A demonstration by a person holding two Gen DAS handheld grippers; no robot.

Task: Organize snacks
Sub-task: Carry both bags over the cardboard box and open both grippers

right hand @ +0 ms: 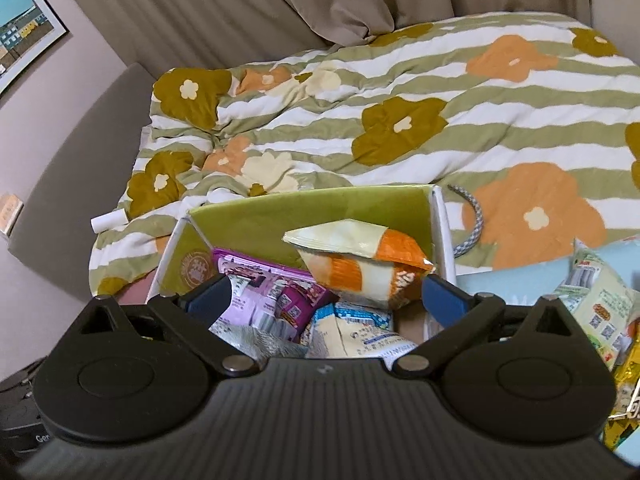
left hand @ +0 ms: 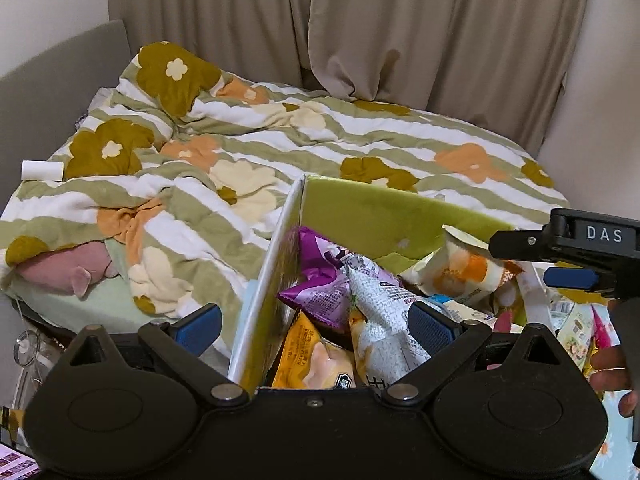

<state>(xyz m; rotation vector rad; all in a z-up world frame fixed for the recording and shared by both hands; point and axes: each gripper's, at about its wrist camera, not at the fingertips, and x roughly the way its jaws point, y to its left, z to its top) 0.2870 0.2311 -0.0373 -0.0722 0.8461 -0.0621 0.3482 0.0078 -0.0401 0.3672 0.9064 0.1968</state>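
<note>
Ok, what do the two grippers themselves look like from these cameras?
Both match. The left gripper has a black plastic body with two rounded lobes, silver pivot pins and black linkage bars that end in blue ribbed fingers. The right gripper is the same, with a ridged top. Seen from the left camera, its side carries a white "DAS" label. No cables or sleeves show.

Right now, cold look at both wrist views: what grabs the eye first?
The green-lined box in the middle, crammed with snack packets, stands out first: an orange-and-cream bag rides on top of the pile, with a purple packet toward the box's left wall. Behind it, the striped quilt with big flowers covers the bed. Both grippers are open, the left gripper straddling the box's left wall and the right gripper over the pile.
</note>
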